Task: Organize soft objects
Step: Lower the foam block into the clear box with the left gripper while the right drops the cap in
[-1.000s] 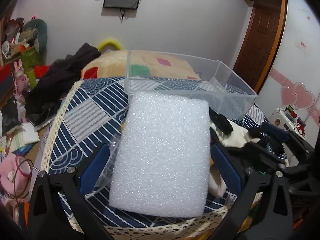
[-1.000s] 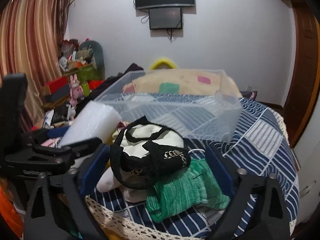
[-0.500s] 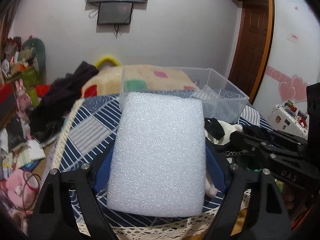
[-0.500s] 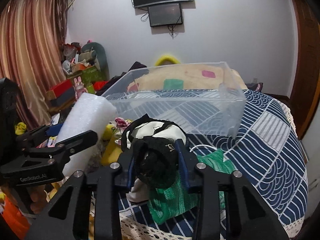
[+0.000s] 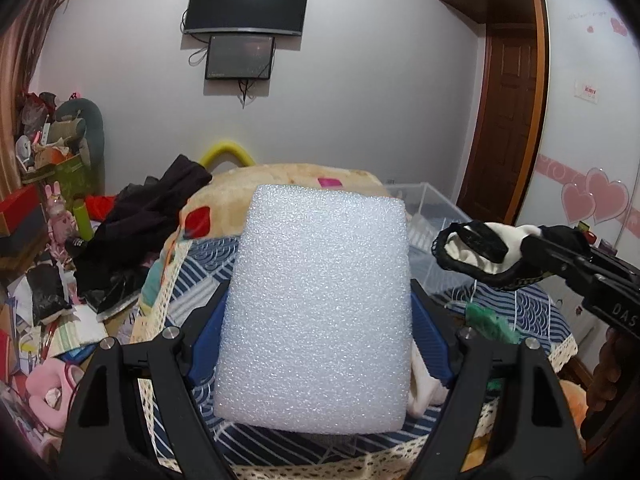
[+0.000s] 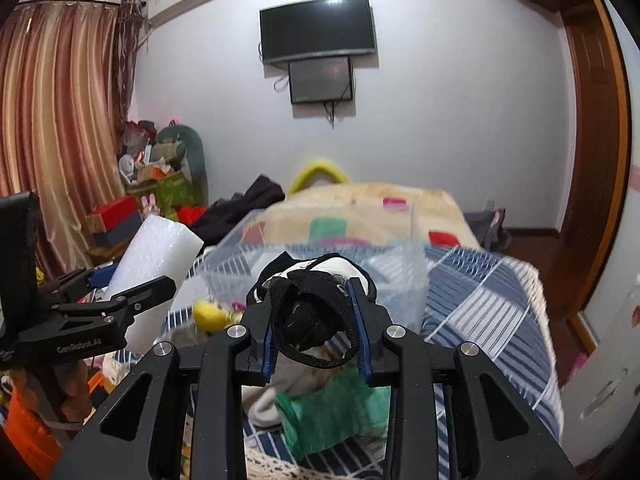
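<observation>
Right wrist view shows us the clear bin just above center, dead ahead of our right gripper clamping the black-and-white garment, while our left gripper clamps the foam block at frame left.

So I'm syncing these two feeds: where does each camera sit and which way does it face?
Left wrist: on the left tool, facing the TV wall; it grips a foam block.
Right wrist: on the right tool, same heading; it grips a black-and-white garment.
Shared: clear bin, foam block, each other's tool.
</observation>
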`<state>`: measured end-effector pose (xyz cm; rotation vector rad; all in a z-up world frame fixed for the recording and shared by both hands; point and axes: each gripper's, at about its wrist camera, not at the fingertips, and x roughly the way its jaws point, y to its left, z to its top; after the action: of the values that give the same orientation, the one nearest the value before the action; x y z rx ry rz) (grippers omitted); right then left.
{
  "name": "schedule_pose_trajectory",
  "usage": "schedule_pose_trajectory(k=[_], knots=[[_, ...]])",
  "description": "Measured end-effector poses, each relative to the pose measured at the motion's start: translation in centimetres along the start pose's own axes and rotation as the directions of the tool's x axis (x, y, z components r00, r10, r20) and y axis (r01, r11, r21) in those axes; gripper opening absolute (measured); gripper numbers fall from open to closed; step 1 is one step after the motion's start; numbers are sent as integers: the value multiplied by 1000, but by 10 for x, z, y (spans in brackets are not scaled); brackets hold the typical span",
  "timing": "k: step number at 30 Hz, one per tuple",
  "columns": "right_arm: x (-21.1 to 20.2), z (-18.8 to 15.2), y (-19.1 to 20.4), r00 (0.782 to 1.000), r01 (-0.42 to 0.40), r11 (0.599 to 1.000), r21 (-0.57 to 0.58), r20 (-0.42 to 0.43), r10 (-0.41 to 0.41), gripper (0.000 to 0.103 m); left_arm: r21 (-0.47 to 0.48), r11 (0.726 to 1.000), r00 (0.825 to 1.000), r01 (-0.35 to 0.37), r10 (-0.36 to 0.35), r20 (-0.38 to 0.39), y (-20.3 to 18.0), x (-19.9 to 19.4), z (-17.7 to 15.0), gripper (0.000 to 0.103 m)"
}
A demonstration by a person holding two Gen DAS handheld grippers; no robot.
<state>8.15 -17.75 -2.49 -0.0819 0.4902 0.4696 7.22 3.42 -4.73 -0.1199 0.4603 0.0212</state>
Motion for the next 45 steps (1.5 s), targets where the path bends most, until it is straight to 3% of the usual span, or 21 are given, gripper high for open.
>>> schedule_pose_trajectory(k=[8,16,23,26,33,42,45], knots=[[5,23,-3,997,26,999,-25,73,-24,28,7,1000,1000,8,-8,20,0,18,31,82],[35,38,-16,997,47,999,-17,69,-45,28,1,1000,997,29,-29,-68,6,71,59,82],[71,41,-25,999,43,999,-32,-4,-43,28,45,996,979,74,-64,-192,-3,119,70,82],[88,37,-28,997,45,998,-41,-55,-47,28,77,995,974,66,-48,-221,-10,135,72,82],[119,24,-34,984,49,998,-49,-171,-57,28,102,991,942,92,-53,-330,-22,175,67,82],[128,20,-34,969,34,998,-61,-244,-48,32,108,991,922,75,-28,-386,-24,193,59,82],[123,21,-39,968,20,999,-41,-250,-30,39,139,987,932,76,-21,-363,-26,184,57,84]])
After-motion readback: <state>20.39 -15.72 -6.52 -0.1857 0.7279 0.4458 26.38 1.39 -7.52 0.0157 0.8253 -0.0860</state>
